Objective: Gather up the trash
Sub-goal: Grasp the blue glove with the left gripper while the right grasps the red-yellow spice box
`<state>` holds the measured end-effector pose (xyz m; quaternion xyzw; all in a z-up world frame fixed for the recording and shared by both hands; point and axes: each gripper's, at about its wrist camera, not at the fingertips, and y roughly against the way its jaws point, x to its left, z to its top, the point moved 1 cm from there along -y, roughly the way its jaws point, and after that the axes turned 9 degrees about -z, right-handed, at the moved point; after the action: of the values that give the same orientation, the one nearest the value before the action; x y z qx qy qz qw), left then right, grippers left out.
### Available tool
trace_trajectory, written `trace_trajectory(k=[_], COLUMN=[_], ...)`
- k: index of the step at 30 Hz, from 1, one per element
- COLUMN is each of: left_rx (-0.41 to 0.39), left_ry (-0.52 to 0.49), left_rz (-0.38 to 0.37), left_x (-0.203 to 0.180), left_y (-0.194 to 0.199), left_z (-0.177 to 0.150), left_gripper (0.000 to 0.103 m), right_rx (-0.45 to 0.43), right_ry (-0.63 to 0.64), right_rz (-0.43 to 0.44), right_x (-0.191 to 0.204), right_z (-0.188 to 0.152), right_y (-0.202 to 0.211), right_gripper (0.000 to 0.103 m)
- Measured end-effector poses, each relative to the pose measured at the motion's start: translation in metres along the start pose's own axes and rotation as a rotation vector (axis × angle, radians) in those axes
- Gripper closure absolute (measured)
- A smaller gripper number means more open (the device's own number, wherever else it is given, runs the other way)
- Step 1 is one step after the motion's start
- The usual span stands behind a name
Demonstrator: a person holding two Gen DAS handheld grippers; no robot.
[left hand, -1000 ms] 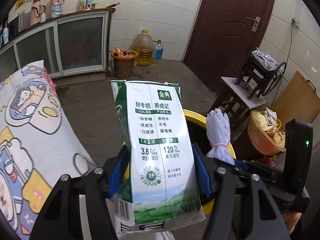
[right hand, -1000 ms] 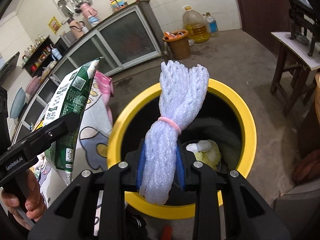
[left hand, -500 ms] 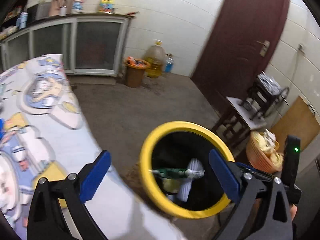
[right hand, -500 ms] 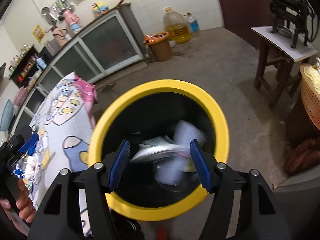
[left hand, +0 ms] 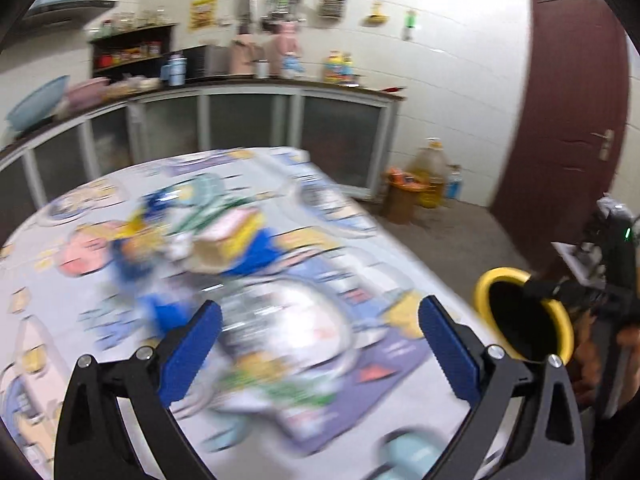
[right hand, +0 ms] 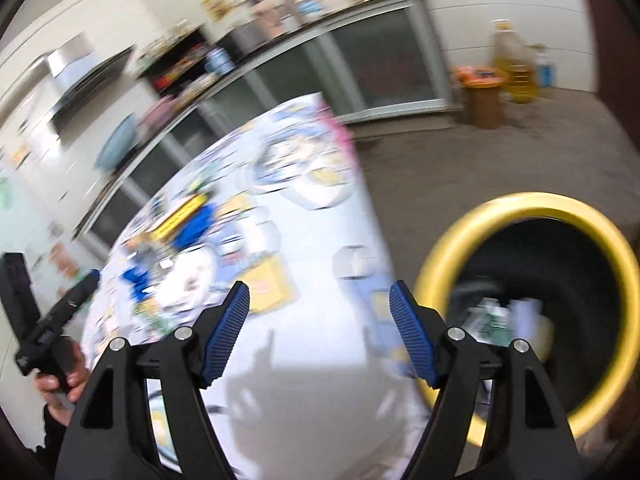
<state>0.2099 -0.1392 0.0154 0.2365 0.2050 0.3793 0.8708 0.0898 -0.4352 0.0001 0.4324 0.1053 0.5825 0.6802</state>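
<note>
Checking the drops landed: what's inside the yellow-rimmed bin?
In the right wrist view, the yellow-rimmed bin holds blurred trash at its bottom: green-and-white packaging and something pale. Motion blur hides details, and the right tool's finger covers the near-left interior.

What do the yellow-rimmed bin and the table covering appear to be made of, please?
The bin looks like moulded plastic: a smooth, uniform yellow rim around a dark inside. The table covering seems a printed cloth or vinyl sheet, draping over the edge; blur leaves that open.
</note>
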Motion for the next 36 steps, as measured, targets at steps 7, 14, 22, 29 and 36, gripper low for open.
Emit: trace_trajectory(k=[7, 14, 22, 29, 36], left_rx=[0.019, 0.049, 0.076, 0.125, 0.157], left_ry=[0.078, 0.165, 0.271, 0.307, 0.356], left_rz=[0.069, 0.089, 0.086, 0.078, 0.068], left_x=[0.070, 0.115, 0.144, 0.154, 0.165], left_y=[0.015, -0.011, -0.038, -0.064, -0.084], left_z=[-0.019, -0.022, -0.027, -0.026, -0.028], left_gripper=[0.008, 0.008, 0.008, 0.008, 0.053], right_rx=[0.103, 0.297, 0.443, 0.511, 0.519], right_ry=[0.111, 0.063, -0.038, -0.074, -0.067], right_rz=[0.173, 0.405, 0.462, 0.395, 0.345], right_x=[0.105, 0.179, 0.218, 0.223, 0.225], right_z=[0.021, 0.061, 0.080, 0.076, 0.073], right_y=[-0.058, -0.131, -0.195, -0.234, -0.253], right_gripper=[0.033, 0.033, 0.033, 0.041, 0.072])
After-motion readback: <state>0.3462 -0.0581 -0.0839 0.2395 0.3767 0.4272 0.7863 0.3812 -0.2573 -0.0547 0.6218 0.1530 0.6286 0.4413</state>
